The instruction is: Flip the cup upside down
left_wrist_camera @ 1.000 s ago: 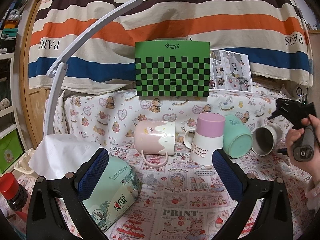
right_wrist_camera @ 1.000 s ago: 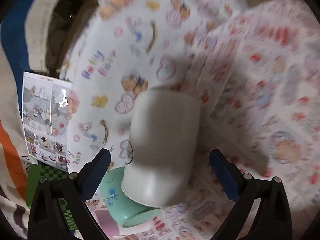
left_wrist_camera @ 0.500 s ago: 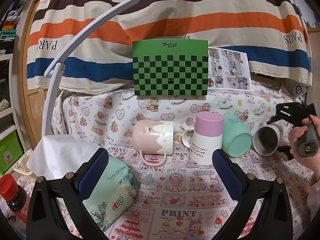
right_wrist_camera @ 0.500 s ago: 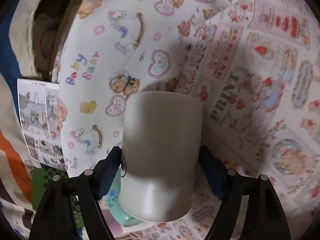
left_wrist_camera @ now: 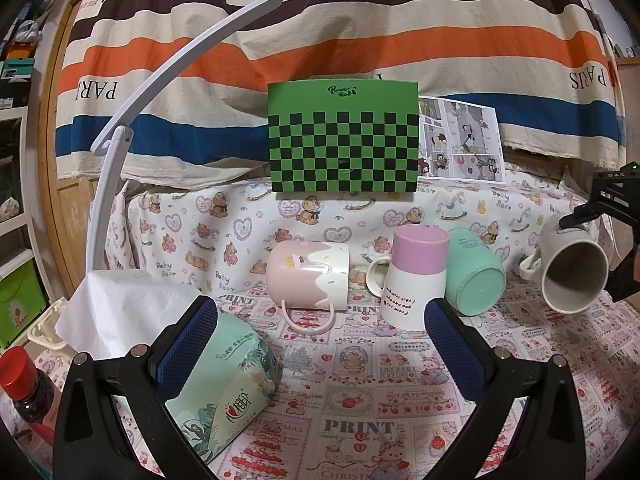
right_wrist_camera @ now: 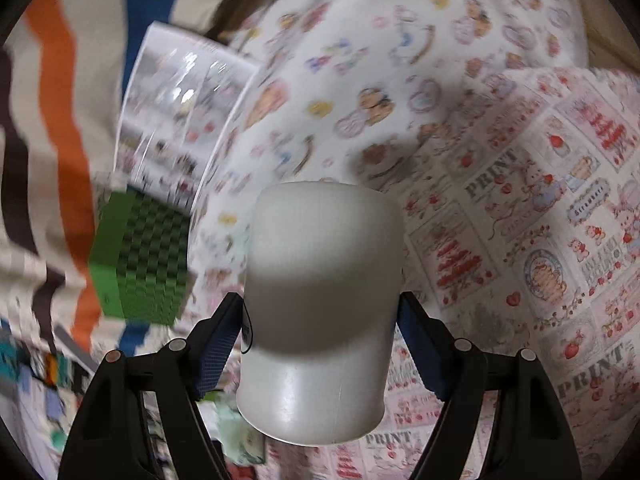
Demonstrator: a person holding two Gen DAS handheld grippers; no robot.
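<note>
Two grippers showing: left gripper (left_wrist_camera: 320,332) is hanging near with jaws spread wide, gripping nothing, tissue pack (left_wrist_camera: 224,384) sitting just beside its left finger. Right gripper (right_wrist_camera: 320,344) is clamping the grey cup (right_wrist_camera: 320,312) by its sides; from the left wrist view that cup (left_wrist_camera: 574,270) is hanging tilted off the tablecloth (left_wrist_camera: 360,380) at far right, mouth facing near-left. Pink mug (left_wrist_camera: 306,276) is lying sideways farther back
</note>
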